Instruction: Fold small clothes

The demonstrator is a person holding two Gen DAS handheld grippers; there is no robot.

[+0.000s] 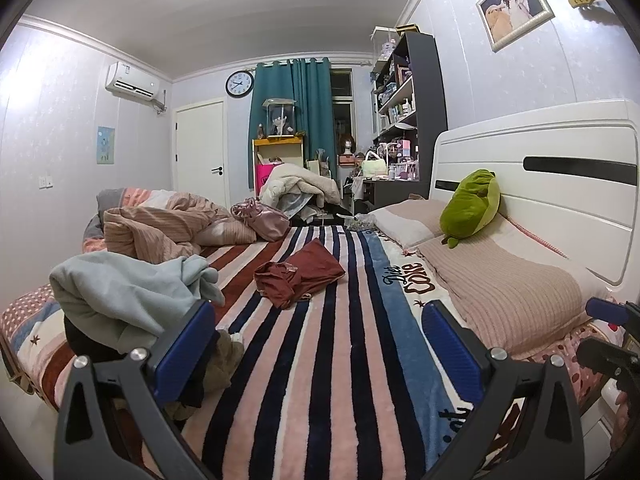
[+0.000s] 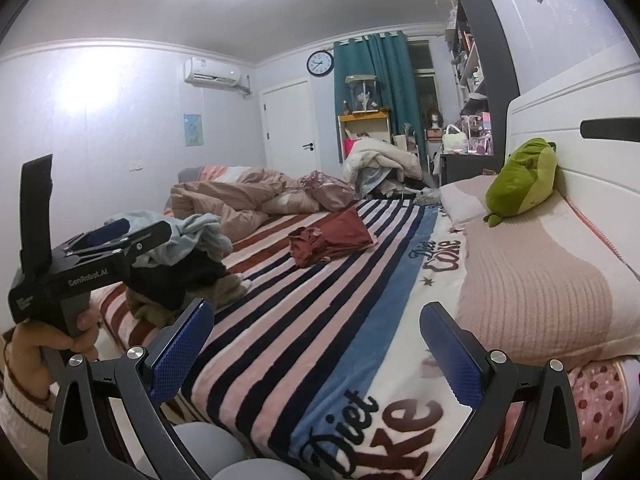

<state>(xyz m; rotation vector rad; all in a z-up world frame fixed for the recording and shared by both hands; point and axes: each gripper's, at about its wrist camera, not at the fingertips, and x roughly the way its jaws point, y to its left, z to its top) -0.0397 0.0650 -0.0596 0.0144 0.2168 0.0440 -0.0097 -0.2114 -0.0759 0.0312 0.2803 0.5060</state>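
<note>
Both grippers, left (image 1: 316,344) and right (image 2: 316,340), are released; one red garment (image 1: 298,276) lies far, one clothes pile (image 1: 132,296) on the left.

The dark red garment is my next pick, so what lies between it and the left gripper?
Only bare striped blanket between the open left gripper and the dark red garment, per the left wrist view.

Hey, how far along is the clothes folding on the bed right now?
Nothing looks folded yet. The dark red garment lies crumpled on the striped blanket, and the clothes pile near the bed's edge is untouched. Nothing is in hand: the left gripper and right gripper are both open and empty. All the folding is left.
</note>
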